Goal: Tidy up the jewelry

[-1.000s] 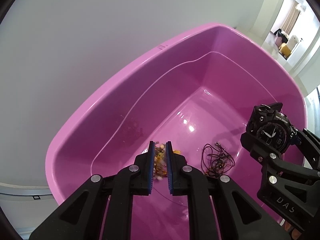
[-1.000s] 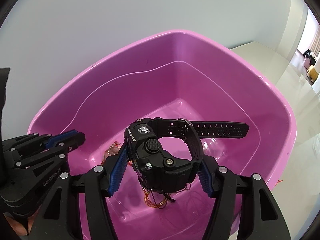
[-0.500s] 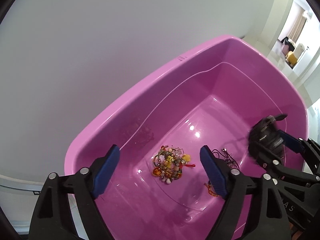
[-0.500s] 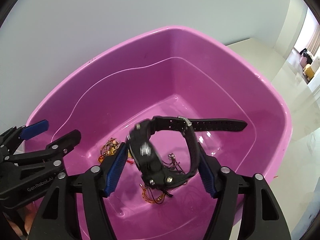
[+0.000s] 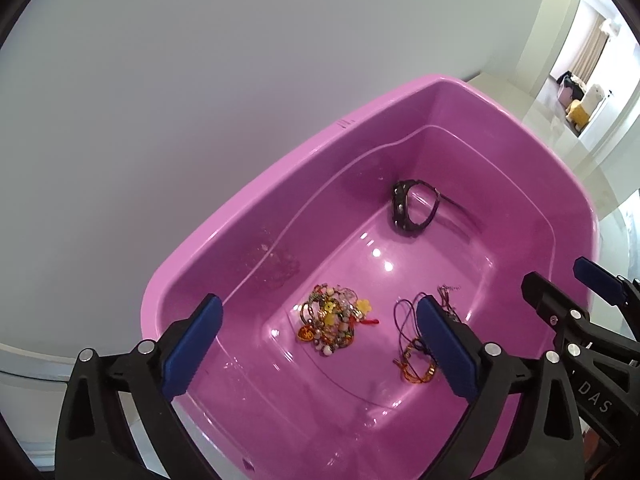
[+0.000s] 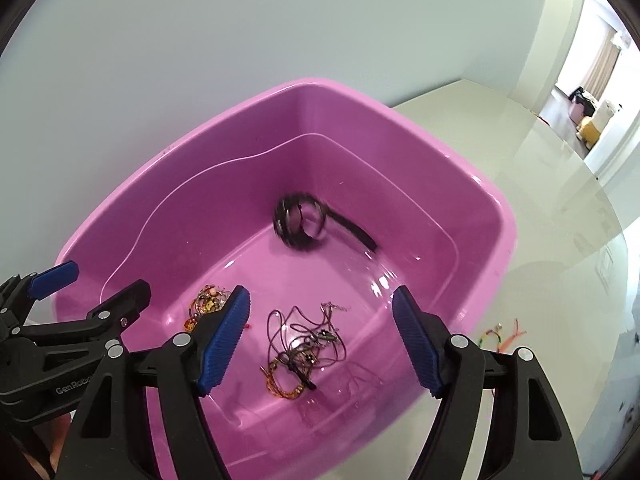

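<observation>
A pink plastic tub (image 5: 280,184) (image 6: 496,208) holds the jewelry. A black watch (image 5: 412,208) (image 6: 300,220) lies at the far end of the tub floor, blurred in the right wrist view. A pile of beaded bracelets (image 5: 332,320) (image 6: 206,300) lies mid-floor. A tangle of dark cords with a gold chain (image 5: 416,344) (image 6: 308,344) lies beside it. My left gripper (image 5: 316,344) is open and empty above the tub's near end. My right gripper (image 6: 320,340) is open and empty above the cords.
A pale wall stands behind the tub. A glossy white table (image 6: 540,208) runs to the right. Small colourful cords (image 6: 500,332) lie on the table by the tub's right side. A doorway (image 6: 592,92) opens at the far right.
My right gripper opened and the watch dropped to the far end of the tub. My left gripper opened off the beaded bracelets. Both grippers pulled back and up.
</observation>
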The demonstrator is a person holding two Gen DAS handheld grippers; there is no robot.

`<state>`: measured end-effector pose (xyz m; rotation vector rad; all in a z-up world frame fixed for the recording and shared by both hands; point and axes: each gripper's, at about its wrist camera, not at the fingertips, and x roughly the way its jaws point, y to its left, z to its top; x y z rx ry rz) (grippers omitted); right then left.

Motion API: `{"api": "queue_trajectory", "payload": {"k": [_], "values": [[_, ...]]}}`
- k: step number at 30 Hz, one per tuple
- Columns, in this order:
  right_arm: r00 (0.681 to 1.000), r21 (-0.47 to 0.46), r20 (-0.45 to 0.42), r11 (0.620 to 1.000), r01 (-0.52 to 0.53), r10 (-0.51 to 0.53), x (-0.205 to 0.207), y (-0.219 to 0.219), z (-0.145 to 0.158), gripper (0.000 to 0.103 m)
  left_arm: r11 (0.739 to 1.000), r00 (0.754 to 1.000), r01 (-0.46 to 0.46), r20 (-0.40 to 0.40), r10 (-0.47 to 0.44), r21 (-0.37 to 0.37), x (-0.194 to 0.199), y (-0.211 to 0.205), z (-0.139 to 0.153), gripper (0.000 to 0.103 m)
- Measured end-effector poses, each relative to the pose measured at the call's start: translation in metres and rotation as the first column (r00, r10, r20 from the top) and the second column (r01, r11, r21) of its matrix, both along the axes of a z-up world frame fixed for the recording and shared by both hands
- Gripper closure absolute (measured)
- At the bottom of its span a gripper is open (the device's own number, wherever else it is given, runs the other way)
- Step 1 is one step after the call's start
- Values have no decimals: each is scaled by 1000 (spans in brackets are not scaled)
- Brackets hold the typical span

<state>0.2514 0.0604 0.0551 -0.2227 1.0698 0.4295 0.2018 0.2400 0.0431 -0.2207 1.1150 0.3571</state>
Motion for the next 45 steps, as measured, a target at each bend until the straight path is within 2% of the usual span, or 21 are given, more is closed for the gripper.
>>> {"api": "queue_trajectory", "payload": {"k": [13,45], "values": [[999,-8,7,999,49,-49,-23,-25,17,33,999,999,35,9,-35,22,-11,-19,13,7],[995,-5,12,995,96,-96,-40,-38,25,33,993,995,87,37,-89,74,-14,-35,30,7]]}}
